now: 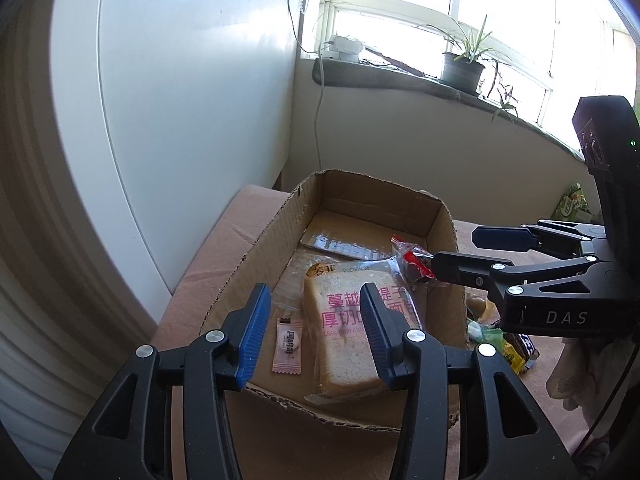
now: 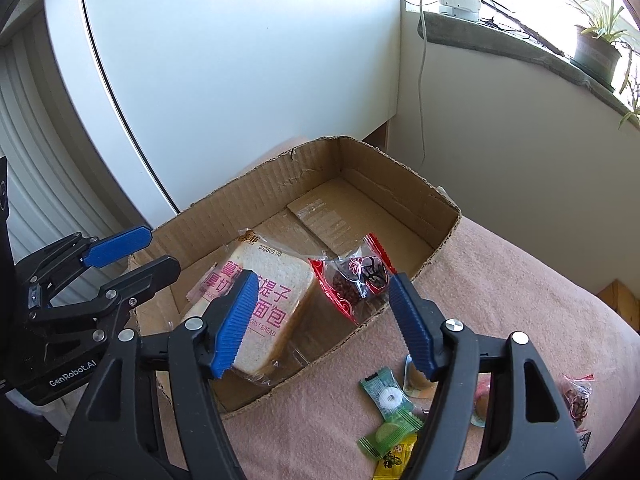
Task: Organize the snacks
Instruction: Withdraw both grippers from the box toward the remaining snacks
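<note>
A white cabinet with a dark vertical seam fills the left side. At the far left stands a ribbed white panel. A cream wall runs beneath a grey-green windowsill. The window, with white frames, admits strong daylight. A potted plant stands on the sill; a white device sits at the sill's left end, and a white cable hangs from it down the wall. A pink cloth covers the surface in the foreground.
</note>
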`<action>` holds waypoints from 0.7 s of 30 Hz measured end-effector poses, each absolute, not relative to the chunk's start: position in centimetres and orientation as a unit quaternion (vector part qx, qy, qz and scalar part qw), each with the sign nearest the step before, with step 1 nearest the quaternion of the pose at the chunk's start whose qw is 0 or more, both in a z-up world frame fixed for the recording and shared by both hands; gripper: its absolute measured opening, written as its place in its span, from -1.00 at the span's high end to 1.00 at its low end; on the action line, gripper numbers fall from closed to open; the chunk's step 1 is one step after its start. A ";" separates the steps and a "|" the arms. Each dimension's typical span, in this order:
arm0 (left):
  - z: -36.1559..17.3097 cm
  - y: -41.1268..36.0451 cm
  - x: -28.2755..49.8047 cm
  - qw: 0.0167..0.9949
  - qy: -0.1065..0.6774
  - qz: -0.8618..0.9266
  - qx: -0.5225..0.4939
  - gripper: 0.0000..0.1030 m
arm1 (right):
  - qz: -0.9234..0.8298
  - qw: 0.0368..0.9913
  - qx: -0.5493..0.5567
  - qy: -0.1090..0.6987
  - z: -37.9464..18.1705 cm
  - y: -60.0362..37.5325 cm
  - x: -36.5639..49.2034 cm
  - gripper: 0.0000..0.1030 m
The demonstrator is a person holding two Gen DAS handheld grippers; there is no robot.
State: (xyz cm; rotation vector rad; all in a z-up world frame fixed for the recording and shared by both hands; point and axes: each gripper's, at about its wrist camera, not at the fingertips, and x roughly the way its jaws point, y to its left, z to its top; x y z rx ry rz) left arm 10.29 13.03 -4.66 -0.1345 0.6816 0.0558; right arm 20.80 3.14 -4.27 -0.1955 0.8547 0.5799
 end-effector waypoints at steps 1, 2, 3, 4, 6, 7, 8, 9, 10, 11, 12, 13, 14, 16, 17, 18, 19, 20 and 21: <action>-4.5 12.9 10.1 0.940 0.333 0.026 -0.066 0.12 | 0.275 0.866 -0.093 0.406 -4.1 2.9 20.6 -0.37; -4.4 12.8 10.1 0.941 0.331 0.026 -0.066 0.12 | 0.273 0.868 -0.093 0.404 -4.0 2.6 20.3 -0.37; -4.3 12.6 9.9 0.941 0.330 0.025 -0.066 0.12 | 0.271 0.869 -0.092 0.403 -3.9 2.3 20.1 -0.37; -4.1 12.4 9.7 0.942 0.328 0.024 -0.066 0.12 | 0.269 0.871 -0.090 0.402 -3.7 2.0 19.8 -0.37; -3.9 11.9 9.3 0.943 0.325 0.019 -0.065 0.12 | 0.264 0.874 -0.089 0.399 -3.5 1.3 19.2 -0.37; -3.8 11.6 9.2 0.944 0.324 0.017 -0.065 0.12 | 0.260 0.876 -0.088 0.397 -3.4 0.9 18.9 -0.37; -3.7 11.3 9.0 0.944 0.323 0.014 -0.064 0.12 | 0.258 0.877 -0.088 0.396 -3.3 0.4 18.5 -0.37; -3.6 11.0 8.9 0.944 0.323 0.012 -0.063 0.12 | 0.254 0.878 -0.088 0.395 -3.2 0.0 18.2 -0.37; -3.6 10.7 8.8 0.945 0.322 0.009 -0.062 0.12 | 0.250 0.880 -0.088 0.394 -3.2 -0.5 17.9 -0.37; -3.5 10.4 8.6 0.945 0.321 0.006 -0.062 0.12 | 0.246 0.882 -0.089 0.393 -3.1 -0.9 17.6 -0.37; -3.5 10.1 8.5 0.945 0.321 0.002 -0.062 0.12 | 0.241 0.884 -0.088 0.391 -3.1 -1.3 17.3 -0.37; -3.6 9.7 8.4 0.945 0.322 -0.001 -0.061 0.12 | 0.239 0.885 -0.085 0.391 -3.1 -1.9 17.1 -0.37; -3.6 9.3 8.4 0.945 0.322 -0.004 -0.060 0.12 | 0.237 0.886 -0.080 0.391 -3.0 -2.5 16.9 -0.37; -3.7 8.6 8.2 0.945 0.323 -0.011 -0.057 0.12 | 0.235 0.886 -0.067 0.394 -2.9 -3.9 16.5 -0.37; -3.7 8.2 8.1 0.945 0.323 -0.014 -0.057 0.12 | 0.231 0.887 -0.063 0.395 -2.9 -4.7 16.3 -0.37; -3.8 7.9 8.1 0.944 0.323 -0.018 -0.057 0.12 | 0.226 0.888 -0.063 0.396 -3.0 -5.4 16.1 -0.37; -3.8 7.5 8.0 0.944 0.323 -0.022 -0.056 0.12 | 0.217 0.890 -0.066 0.396 -3.0 -6.1 15.7 -0.37; -3.8 7.1 7.9 0.944 0.324 -0.027 -0.056 0.12 | 0.207 0.892 -0.069 0.395 -3.1 -6.8 15.4 -0.37; -3.9 6.7 7.8 0.944 0.324 -0.032 -0.056 0.12 | 0.198 0.894 -0.070 0.396 -3.2 -7.6 15.1 -0.37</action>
